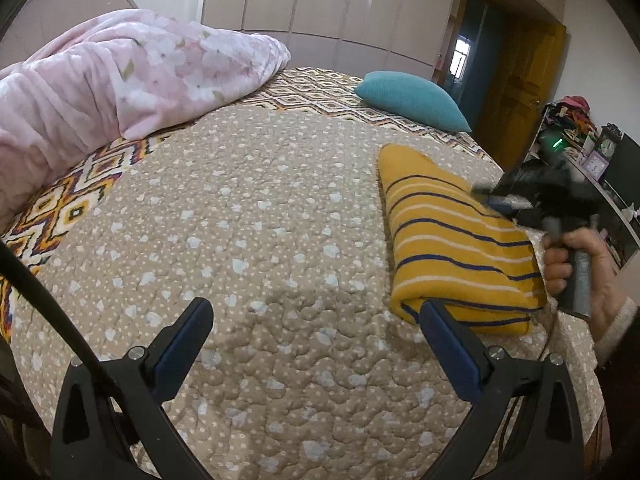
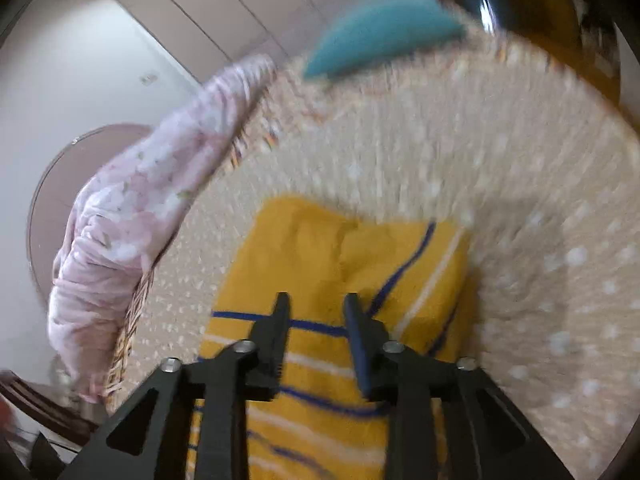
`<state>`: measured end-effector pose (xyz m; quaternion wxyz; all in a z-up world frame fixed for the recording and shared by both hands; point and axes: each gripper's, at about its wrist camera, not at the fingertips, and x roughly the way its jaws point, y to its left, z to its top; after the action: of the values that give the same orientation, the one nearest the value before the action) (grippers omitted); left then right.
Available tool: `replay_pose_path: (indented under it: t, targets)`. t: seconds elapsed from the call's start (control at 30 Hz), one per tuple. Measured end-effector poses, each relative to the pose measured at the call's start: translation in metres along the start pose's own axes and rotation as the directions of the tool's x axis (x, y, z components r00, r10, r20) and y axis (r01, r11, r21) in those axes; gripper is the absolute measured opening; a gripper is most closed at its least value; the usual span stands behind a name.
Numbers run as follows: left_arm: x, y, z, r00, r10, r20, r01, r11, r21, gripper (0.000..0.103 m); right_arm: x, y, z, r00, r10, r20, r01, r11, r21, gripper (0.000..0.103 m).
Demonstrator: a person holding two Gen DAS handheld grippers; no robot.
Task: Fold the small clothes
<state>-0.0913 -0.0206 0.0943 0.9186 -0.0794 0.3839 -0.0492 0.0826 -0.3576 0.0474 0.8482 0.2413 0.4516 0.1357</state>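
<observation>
One folded garment [image 1: 456, 248], mustard yellow with thin navy and white stripes, lies on the beige quilted bedspread [image 1: 256, 240] toward the right side of the bed, and it is the only piece of clothing laid out there. Two grippers are in play. The left gripper [image 1: 316, 316] hangs over bare quilt with its jaws spread wide and nothing between them; its right finger [image 1: 448, 336] sits just at the near corner of the folded garment, though contact cannot be made out. The right gripper [image 2: 316, 304] is above the same garment, jaws parted by a narrow gap, with only striped cloth seen beyond them and nothing pinched; the right wrist view is smeared with motion blur. In the left wrist view a hand [image 1: 572, 264] grips the right tool's handle at the garment's far right edge. One teal pillow [image 1: 412, 100] rests near the far corner of the bed, well apart from the garment, and one pink floral comforter [image 1: 120, 84] is heaped along the left side. A zigzag-patterned sheet [image 1: 68, 196] shows under the quilt's edge. Glossy wardrobe doors [image 1: 320, 0] line the back wall, and a cluttered shelf with one small clock [image 1: 608, 146] stands at the right.
</observation>
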Motion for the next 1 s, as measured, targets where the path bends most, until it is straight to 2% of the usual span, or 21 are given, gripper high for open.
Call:
replay_pose_path:
  t: [0.07,0.13,0.17,0.2,0.3,0.37,0.4,0.43,0.5,0.53,0.6,0.67,0.7,0.73,0.77,0.87,0.93,1.0]
  targets:
    - [-0.001,0.005,0.0,1.0,-0.001,0.004,0.001,1.0,-0.014,0.102,0.014,-0.015,0.002,0.993,-0.117,-0.008,0.117,0.993,0.022,0.029]
    - [0.0,0.009,0.001,1.0,0.001,0.003,-0.001,1.0,-0.024,0.102,0.006,-0.013,0.005,0.982,-0.187,0.034,0.187,0.982,0.012,0.029]
    - [0.002,0.01,0.001,1.0,0.003,-0.001,-0.003,1.0,-0.031,0.102,0.0,-0.006,0.007,0.973,-0.222,0.06,0.223,0.975,-0.004,0.034]
    - [0.004,0.012,0.001,1.0,0.004,-0.005,-0.004,0.999,-0.036,0.102,-0.006,0.002,0.008,0.969,-0.231,0.088,0.234,0.972,-0.026,0.034]
    - [0.008,0.014,0.0,1.0,0.003,-0.013,-0.004,0.999,-0.051,0.102,-0.018,0.028,0.012,0.99,-0.095,0.109,0.102,0.993,-0.058,0.034]
    - [0.01,0.015,-0.001,1.0,0.004,-0.016,-0.005,0.999,-0.052,0.102,-0.012,0.042,0.016,0.995,0.064,0.073,-0.06,0.997,-0.053,0.035]
    - [0.01,0.016,-0.001,1.0,0.006,-0.017,-0.006,0.999,-0.051,0.102,-0.005,0.047,0.017,0.99,0.135,0.046,-0.134,0.99,-0.039,0.036]
    - [0.011,0.017,-0.001,1.0,0.007,-0.018,-0.008,0.999,-0.05,0.102,0.008,0.051,0.019,0.973,0.232,-0.002,-0.232,0.973,-0.006,0.038]
    - [0.011,0.019,0.0,1.0,0.008,-0.018,-0.009,0.998,-0.057,0.102,0.034,0.057,0.018,0.941,0.329,-0.072,-0.327,0.944,0.048,0.038]
    - [0.012,0.02,0.0,1.0,0.007,-0.018,-0.008,0.998,-0.061,0.102,0.051,0.06,0.018,0.937,0.333,-0.106,-0.329,0.943,0.06,0.038]
    - [0.013,0.023,0.001,1.0,0.008,-0.022,-0.009,0.998,-0.069,0.102,0.073,0.061,0.018,0.954,0.274,-0.125,-0.268,0.962,0.057,0.038]
    - [0.012,0.026,0.001,1.0,0.011,-0.022,-0.013,0.997,-0.074,0.102,0.083,0.062,0.024,0.989,0.114,-0.097,-0.113,0.993,0.015,0.037]
    - [0.012,0.027,0.001,1.0,0.012,-0.02,-0.014,0.997,-0.076,0.102,0.084,0.065,0.026,0.997,0.024,-0.073,-0.026,1.0,-0.015,0.037]
    - [0.011,0.029,0.001,1.0,0.015,-0.017,-0.016,0.997,-0.077,0.102,0.082,0.068,0.027,0.998,-0.01,-0.062,0.008,0.999,-0.033,0.037]
    - [0.01,0.03,0.001,1.0,0.02,-0.012,-0.021,0.997,-0.077,0.102,0.079,0.071,0.026,0.998,0.005,-0.059,-0.007,0.999,-0.033,0.037]
    - [0.008,0.035,0.001,1.0,0.029,-0.012,-0.03,0.996,-0.088,0.102,0.051,0.085,0.01,0.984,0.168,-0.05,-0.171,0.984,-0.051,0.037]
    - [0.005,0.036,0.0,1.0,0.023,-0.015,-0.024,0.995,-0.101,0.102,0.039,0.091,-0.005,0.957,0.278,-0.079,-0.283,0.958,-0.052,0.037]
    - [0.0,0.036,-0.001,1.0,0.018,-0.009,-0.019,0.994,-0.105,0.102,0.036,0.097,-0.023,0.933,0.337,-0.122,-0.345,0.937,-0.047,0.039]
